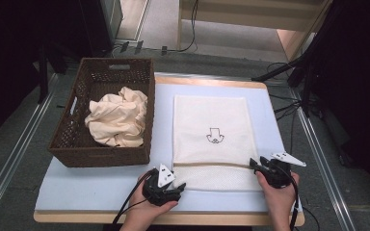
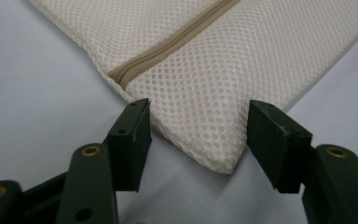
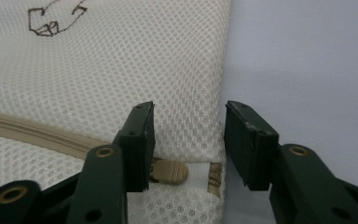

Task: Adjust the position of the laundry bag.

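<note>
The left gripper [image 2: 198,140] has its two black jaws spread apart. The near corner of the mesh laundry bag [image 2: 205,93] sits right between them, but the pads do not press on it yet. One pad is just beside the end of the tan zipper [image 2: 168,44]. The other pad is just beside the bag's side edge.

The right gripper [image 3: 189,144] also has its jaws spread, with a smaller gap. The other near edge of the bag lies between them. The little tan zipper pull [image 3: 170,171] pokes out right next to the pad on the bag's side. The second pad hangs over the bare pale blue mat [image 3: 307,60], just off the bag's edge. Nothing is pinched here either.

What could go wrong? I think the left jaws could close on only the tip of the corner, and the thin mesh could slip out when the hand lifts. The right jaws could miss the zipper pull, because it sits beside one pad and not in the middle of the gap. Then they would grab mesh instead, and the zipper would not slide. If both hands tug at once, the flat bag could bunch up.

Farther from the fingers, the bag lies flat on the mat, with a small dark drawing [image 1: 215,136] on its middle. Well off from the left gripper stands a brown wicker basket [image 1: 72,139]. A crumpled cream cloth [image 1: 118,118] sits inside it.
</note>
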A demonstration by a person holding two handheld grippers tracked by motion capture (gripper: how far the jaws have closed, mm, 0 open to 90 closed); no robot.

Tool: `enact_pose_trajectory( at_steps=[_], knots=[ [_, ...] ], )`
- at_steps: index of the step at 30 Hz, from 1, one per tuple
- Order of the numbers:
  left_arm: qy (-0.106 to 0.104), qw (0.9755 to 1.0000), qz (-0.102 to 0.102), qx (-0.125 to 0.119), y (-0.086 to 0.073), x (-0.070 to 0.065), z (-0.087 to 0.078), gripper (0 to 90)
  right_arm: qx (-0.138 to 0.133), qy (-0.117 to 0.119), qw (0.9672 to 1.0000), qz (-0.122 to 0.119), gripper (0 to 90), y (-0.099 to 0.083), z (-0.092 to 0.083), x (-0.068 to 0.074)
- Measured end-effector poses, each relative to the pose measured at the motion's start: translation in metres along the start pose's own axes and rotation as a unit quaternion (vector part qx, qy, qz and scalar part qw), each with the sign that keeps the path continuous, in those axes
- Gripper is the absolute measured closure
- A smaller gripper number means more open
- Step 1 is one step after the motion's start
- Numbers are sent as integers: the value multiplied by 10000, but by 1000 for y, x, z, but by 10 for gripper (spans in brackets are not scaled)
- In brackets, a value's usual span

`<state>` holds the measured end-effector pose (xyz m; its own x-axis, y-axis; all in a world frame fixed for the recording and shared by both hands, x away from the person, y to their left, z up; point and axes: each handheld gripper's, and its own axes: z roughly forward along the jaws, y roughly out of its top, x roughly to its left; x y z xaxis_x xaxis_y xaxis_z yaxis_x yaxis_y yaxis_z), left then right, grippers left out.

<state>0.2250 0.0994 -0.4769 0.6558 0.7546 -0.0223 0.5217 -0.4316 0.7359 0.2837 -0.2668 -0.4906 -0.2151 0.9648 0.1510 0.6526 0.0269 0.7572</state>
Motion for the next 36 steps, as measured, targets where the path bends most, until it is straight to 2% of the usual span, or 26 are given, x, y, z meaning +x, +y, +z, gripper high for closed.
enact_pose_trajectory(
  at_steps=[1, 2, 3, 4, 6, 9, 10, 14, 18, 22, 26, 33, 36],
  knots=[
    [36, 10000, 45, -26, 0, -2, 0, 454, 28, -90, 10000, -22, 600, 0, 0, 2],
    [78, 9999, 73, -22, 0, -3, 1, 497, 33, -257, 9996, -68, 693, 1, 0, 4],
    [101, 9999, 99, -24, 0, -4, 1, 497, 33, -257, 9996, -68, 693, 1, 0, 4],
    [104, 9999, 111, -34, 0, -5, 1, 540, 17, -298, 9995, -40, 713, 1, 0, 3],
    [43, 9998, 200, -17, 2, -6, 2, 624, 3, -291, 9996, 5, 806, 1, 0, 2],
    [-85, 9998, 199, 18, 3, -4, 2, 745, 12, -77, 9997, 225, 865, 1, 0, -4],
    [-153, 9997, 182, 6, 3, -4, 2, 826, -17, 114, 9993, 359, 878, 1, -2, -7],
    [-191, 9997, 143, -51, 3, -2, 0, 851, -92, 114, 9995, 262, 884, 0, -4, -5],
    [-266, 9994, -33, -203, 3, 5, -7, 854, -180, 180, 9994, 245, 885, 1, -9, 0],
    [-357, 9987, -138, -341, 2, 12, -17, 854, -268, 341, 9988, 231, 885, 2, -14, 4],
    [-373, 9984, -191, -386, -2, 16, -22, 853, -317, 476, 9980, 266, 885, 1, -16, 8],
    [-378, 9981, -256, -412, -7, 22, -29, 852, -324, 526, 9980, 146, 885, 1, -15, 16],
    [-391, 9978, -295, -439, -9, 26, -31, 852, -320, 567, 9977, 166, 884, 1, -15, 19]
  ],
)
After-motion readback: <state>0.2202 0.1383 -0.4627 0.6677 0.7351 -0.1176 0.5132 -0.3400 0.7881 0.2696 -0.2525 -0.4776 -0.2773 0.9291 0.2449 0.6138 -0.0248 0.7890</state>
